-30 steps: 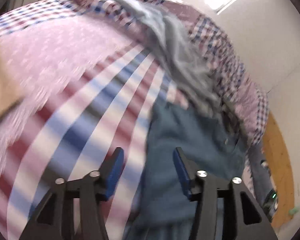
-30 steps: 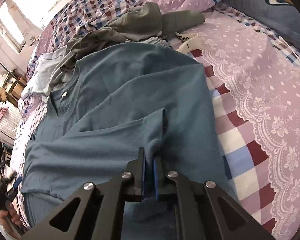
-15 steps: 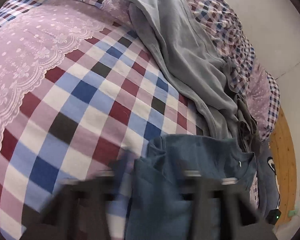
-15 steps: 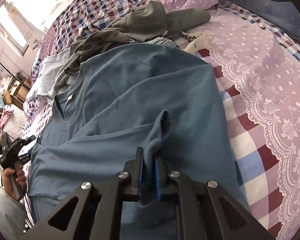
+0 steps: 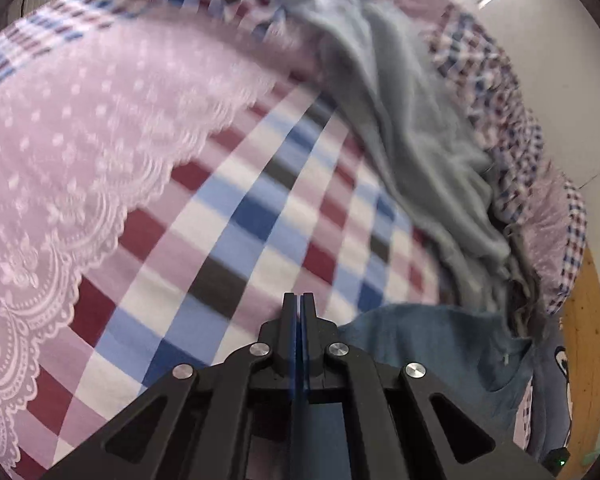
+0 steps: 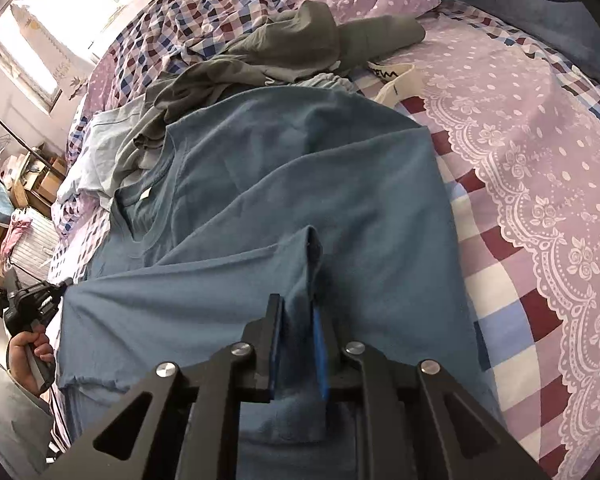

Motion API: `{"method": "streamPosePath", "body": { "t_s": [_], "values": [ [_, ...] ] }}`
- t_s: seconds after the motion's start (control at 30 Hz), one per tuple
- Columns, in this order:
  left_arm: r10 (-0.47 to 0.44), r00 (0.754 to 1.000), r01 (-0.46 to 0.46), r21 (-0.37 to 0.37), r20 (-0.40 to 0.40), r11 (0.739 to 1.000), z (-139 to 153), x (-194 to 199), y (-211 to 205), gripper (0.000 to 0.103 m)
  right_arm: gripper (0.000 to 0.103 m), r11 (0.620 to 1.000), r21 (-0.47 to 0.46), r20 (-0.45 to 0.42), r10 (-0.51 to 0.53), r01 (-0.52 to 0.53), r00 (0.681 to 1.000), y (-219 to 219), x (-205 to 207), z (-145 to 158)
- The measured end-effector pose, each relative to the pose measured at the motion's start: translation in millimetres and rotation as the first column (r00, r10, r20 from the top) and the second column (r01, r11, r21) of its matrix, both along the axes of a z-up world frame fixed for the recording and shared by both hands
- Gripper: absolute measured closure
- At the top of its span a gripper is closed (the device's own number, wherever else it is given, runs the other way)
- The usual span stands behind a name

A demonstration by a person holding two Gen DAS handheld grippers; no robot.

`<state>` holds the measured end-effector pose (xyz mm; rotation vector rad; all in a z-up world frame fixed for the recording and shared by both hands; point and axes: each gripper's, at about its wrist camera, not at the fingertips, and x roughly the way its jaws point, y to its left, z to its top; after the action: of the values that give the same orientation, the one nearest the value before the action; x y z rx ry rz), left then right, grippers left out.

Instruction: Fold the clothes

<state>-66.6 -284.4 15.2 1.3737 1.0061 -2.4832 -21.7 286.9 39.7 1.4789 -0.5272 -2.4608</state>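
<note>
The right gripper (image 6: 298, 316) has its jaws a little way apart with a bunched ridge of the blue t-shirt (image 6: 300, 184) between the blue pads, so it's loosely around the fabric rather than clamped flat. The left gripper (image 5: 299, 312) is the opposite: jaws pressed together. A thin strip of blue sits in the slit, and I can't tell whether that's shirt fabric or just the pads.

From the right wrist, the shirt is soft matte jersey, spread mostly flat on the bed (image 6: 520, 208), collar and a small white tag out at 10 o'clock, and one sleeve edge folded over the body toward the jaws. At 12 o'clock there's a crumpled heap of olive-grey clothes (image 6: 284, 44), with a cream sock (image 6: 396, 80) at 1 o'clock.

The bedding is checked red, blue and white, with a lilac dotted panel edged in white lace scallops at 3 o'clock.

From the left wrist, the shirt sits at 4 o'clock, and a long, rumpled pale grey garment (image 5: 412, 128) runs from 12 to 3. That view is motion-blurred.

At 8 o'clock in the right view, a hand (image 6: 26, 354) holds the other gripper's handle.
</note>
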Motion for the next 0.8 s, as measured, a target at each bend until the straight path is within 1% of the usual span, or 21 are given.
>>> {"method": "streamPosePath", "body": {
  "t_s": [0.07,0.13,0.2,0.23,0.27,0.3,0.33,0.4,0.5,0.6,0.67,0.8],
  "values": [
    [-0.005,1.000,0.005,0.020,-0.004,1.000,-2,0,-2,0.101,0.088,1.000,-0.004,0.005,-0.002,0.002,1.000,1,0,-1],
    [-0.004,1.000,0.005,0.075,-0.017,0.997,-3,0,-7,0.098,0.088,1.000,-0.006,0.008,-0.004,0.004,1.000,1,-1,-2],
    [-0.006,0.999,0.010,0.145,-0.032,0.989,-5,-1,-13,0.086,0.086,1.000,-0.014,0.008,-0.005,0.005,1.000,2,-1,-3],
    [-0.010,0.999,0.017,0.160,-0.040,0.987,-5,-1,-14,0.076,0.084,1.000,-0.019,0.008,-0.006,0.006,1.000,2,-1,-3],
    [-0.019,0.999,0.027,0.165,-0.050,0.986,-3,-2,-13,0.069,0.079,1.000,-0.025,0.008,-0.005,0.005,1.000,2,-2,-3],
    [-0.034,0.998,0.043,0.153,-0.057,0.987,-1,-4,-10,0.066,0.073,0.999,-0.032,0.008,-0.004,0.004,1.000,2,-2,-4],
    [-0.057,0.997,0.064,0.130,-0.057,0.989,1,-8,-6,0.064,0.071,0.999,-0.039,0.007,-0.002,0.002,1.000,1,-2,-4],
    [-0.116,0.992,0.121,0.088,-0.057,0.989,6,-17,4,0.063,0.068,0.999,-0.043,0.005,0.002,-0.002,1.000,0,-2,-4],
    [-0.214,0.975,0.216,0.030,-0.053,0.976,14,-28,20,0.063,0.067,0.999,-0.039,0.003,0.006,-0.006,1.000,-2,-2,-4],
    [-0.303,0.952,0.301,-0.036,-0.043,0.953,23,-41,44,0.063,0.067,0.999,-0.040,0.007,0.006,-0.006,1.000,-2,-3,-5],
    [-0.336,0.942,0.334,-0.067,-0.020,0.940,23,-50,56,0.063,0.067,0.999,-0.037,0.007,0.007,-0.007,1.000,-2,-3,-5],
    [-0.377,0.925,0.379,-0.104,0.040,0.919,11,-56,71,0.063,0.067,0.999,-0.036,0.008,0.009,-0.009,1.000,-2,-3,-5]
  ]
}}
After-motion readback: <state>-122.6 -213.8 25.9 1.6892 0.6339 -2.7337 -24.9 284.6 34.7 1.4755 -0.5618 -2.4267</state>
